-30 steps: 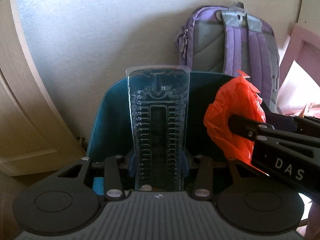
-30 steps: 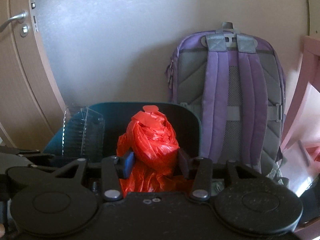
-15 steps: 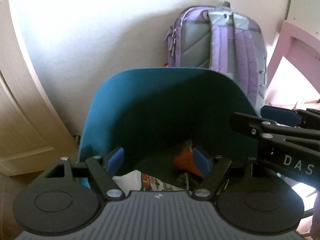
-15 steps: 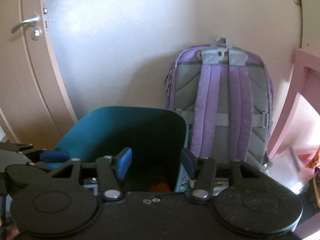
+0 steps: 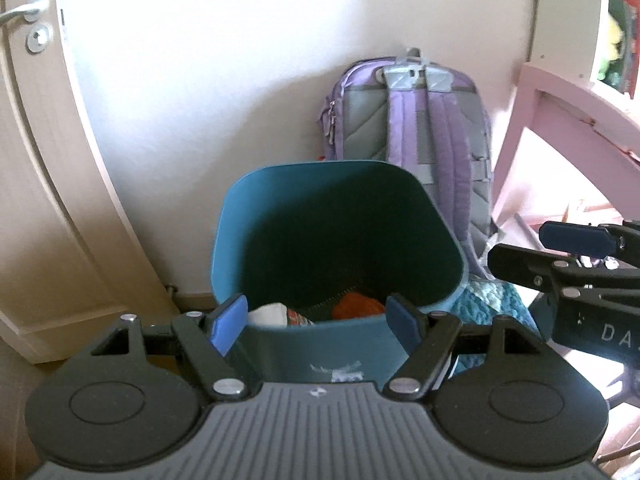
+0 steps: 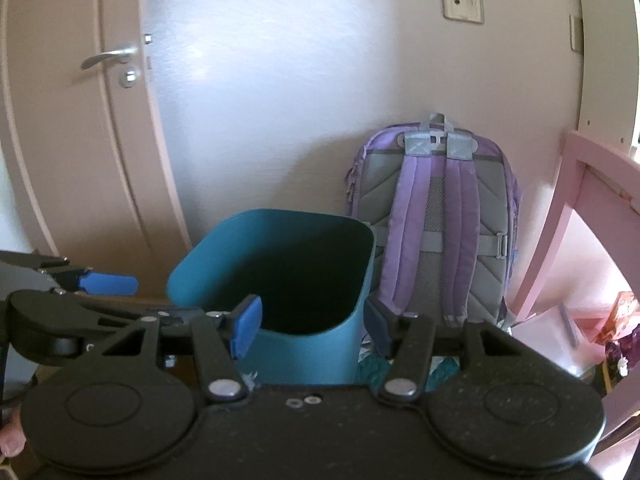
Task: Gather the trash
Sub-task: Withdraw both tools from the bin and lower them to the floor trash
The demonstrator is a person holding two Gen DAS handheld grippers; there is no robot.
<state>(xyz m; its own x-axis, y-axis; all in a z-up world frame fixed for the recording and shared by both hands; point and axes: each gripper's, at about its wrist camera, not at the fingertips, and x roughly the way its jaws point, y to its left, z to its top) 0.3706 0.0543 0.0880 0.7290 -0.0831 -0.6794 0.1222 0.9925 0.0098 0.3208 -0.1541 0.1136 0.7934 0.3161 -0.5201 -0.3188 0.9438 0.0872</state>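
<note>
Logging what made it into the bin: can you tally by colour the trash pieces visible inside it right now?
Orange: 1, crumpled piece
White: 1, piece with a printed edge
Total: 2 showing in the teal bin; anything deeper is hidden by its near wall.

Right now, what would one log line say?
left gripper: open, empty | right gripper: open, empty | teal bin: holds orange bag | purple backpack: behind bin

Left wrist view: looks forward and down over the left tongs [image 5: 316,318] into the bin [image 5: 240,216], close above its near rim. Right wrist view: looks forward over the right tongs [image 6: 310,326], set farther back and to the right. Both share bin [image 6: 192,268], backpack [image 5: 416,128] [image 6: 436,208], door [image 5: 36,184] [image 6: 68,152], and each shows the other tongs [image 5: 556,252] [image 6: 76,292].
</note>
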